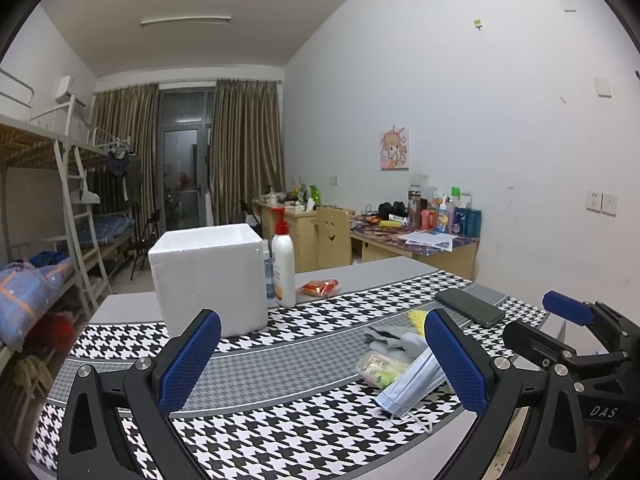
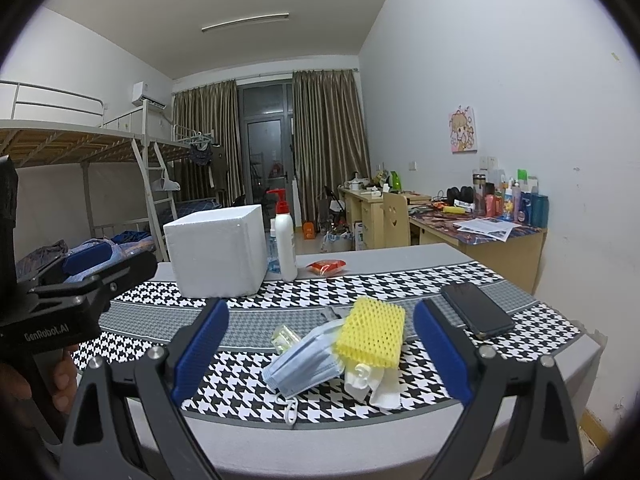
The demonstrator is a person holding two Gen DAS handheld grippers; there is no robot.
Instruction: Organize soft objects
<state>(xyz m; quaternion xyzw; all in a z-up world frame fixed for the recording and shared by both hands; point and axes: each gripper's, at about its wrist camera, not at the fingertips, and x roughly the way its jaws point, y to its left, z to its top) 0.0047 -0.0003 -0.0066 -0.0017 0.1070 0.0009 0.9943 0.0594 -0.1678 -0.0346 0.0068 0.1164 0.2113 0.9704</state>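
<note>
Blue face mask on table, between wide-spread right tool fingers.

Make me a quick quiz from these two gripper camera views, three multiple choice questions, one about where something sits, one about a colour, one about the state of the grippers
1. Where is the phone?
A. On the patterned table cloth, right of the soft pile
B. On top of the foam box
C. In the left gripper

2. What colour is the foam net sleeve lying on the face mask?
A. Red
B. Yellow
C. Green

3. What state are the two grippers in?
A. Both shut on the mask
B. Left holds the pump bottle
C. Both open and empty

Answers:
1 A, the phone lies flat on the cloth, well apart from the foam box.
2 B, the mesh is bright yellow.
3 C, the left gripper and right gripper show spread fingers with nothing between them.
</note>
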